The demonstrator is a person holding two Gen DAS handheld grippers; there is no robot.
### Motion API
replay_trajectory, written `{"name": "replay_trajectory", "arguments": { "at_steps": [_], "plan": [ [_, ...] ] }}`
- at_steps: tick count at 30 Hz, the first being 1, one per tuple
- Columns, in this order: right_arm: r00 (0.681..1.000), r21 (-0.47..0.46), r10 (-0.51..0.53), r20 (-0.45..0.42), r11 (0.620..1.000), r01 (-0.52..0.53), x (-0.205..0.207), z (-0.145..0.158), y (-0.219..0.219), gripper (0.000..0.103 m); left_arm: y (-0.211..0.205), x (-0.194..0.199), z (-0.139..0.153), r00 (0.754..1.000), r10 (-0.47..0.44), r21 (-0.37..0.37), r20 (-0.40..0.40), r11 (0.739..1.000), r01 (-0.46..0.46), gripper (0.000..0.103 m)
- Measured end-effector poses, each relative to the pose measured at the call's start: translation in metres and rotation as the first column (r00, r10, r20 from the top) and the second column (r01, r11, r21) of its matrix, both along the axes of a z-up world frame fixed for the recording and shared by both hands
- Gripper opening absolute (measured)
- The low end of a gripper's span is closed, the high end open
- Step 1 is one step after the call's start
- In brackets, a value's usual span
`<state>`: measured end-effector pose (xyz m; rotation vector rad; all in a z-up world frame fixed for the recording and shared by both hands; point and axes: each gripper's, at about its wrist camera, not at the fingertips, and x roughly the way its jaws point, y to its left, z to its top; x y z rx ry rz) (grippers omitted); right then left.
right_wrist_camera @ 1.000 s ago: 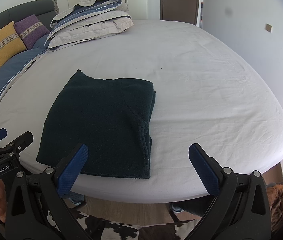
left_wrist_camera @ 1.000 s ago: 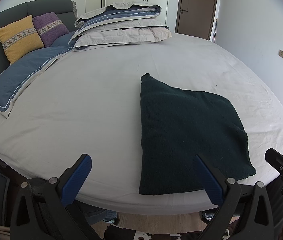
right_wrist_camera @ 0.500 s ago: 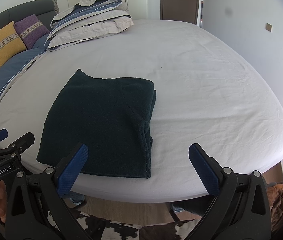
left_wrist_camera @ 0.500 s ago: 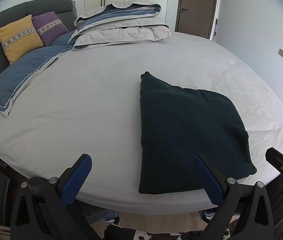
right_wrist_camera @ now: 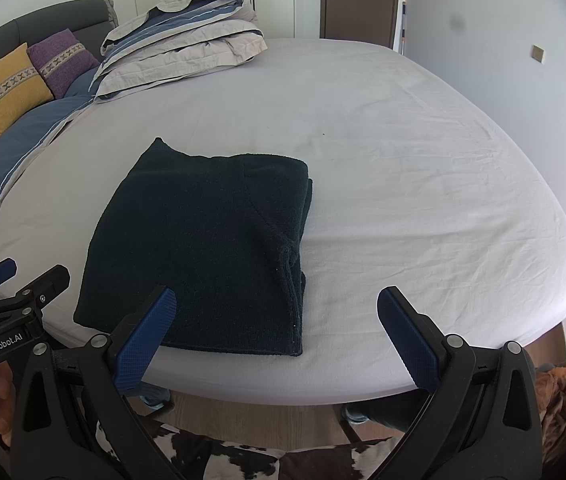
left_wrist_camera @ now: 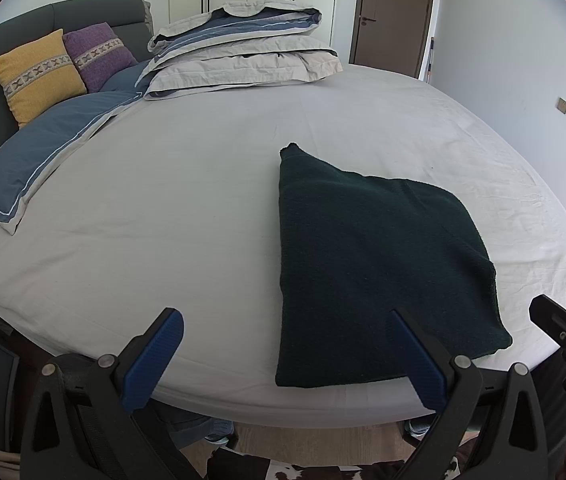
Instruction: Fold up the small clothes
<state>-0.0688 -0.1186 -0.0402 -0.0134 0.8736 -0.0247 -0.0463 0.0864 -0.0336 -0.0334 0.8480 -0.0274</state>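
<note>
Filling most of the bedroom, a round bed under a pale grey fitted sheet [left_wrist_camera: 203, 184] carries a folded stack of grey and blue bedding [left_wrist_camera: 243, 52] near the headboard, likely set aside for working room. Near the front edge lies a dark green knitted garment [right_wrist_camera: 203, 248], folded into a flat rectangle. Both the left hand-held gripper [left_wrist_camera: 289, 360] and right hand-held gripper [right_wrist_camera: 279, 340] hover spread wide, holding nothing; the fold looks finished.

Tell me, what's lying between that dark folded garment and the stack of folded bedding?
Nothing: only bare white sheet separates the dark garment from the folded bedding, clearest in the right wrist view.
</note>
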Motion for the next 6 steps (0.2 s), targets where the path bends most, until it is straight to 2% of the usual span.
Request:
{"name": "replay_trajectory", "arguments": {
  "at_steps": [6],
  "plan": [
    [1.0,0.001,-0.001,0.0,1.0,0.001,-0.0001,0.0,0.0003,0.103,0.0,0.0004,-0.0002,1.0,0.0,0.007,0.005,1.0,0.0,0.103]
  ]
}}
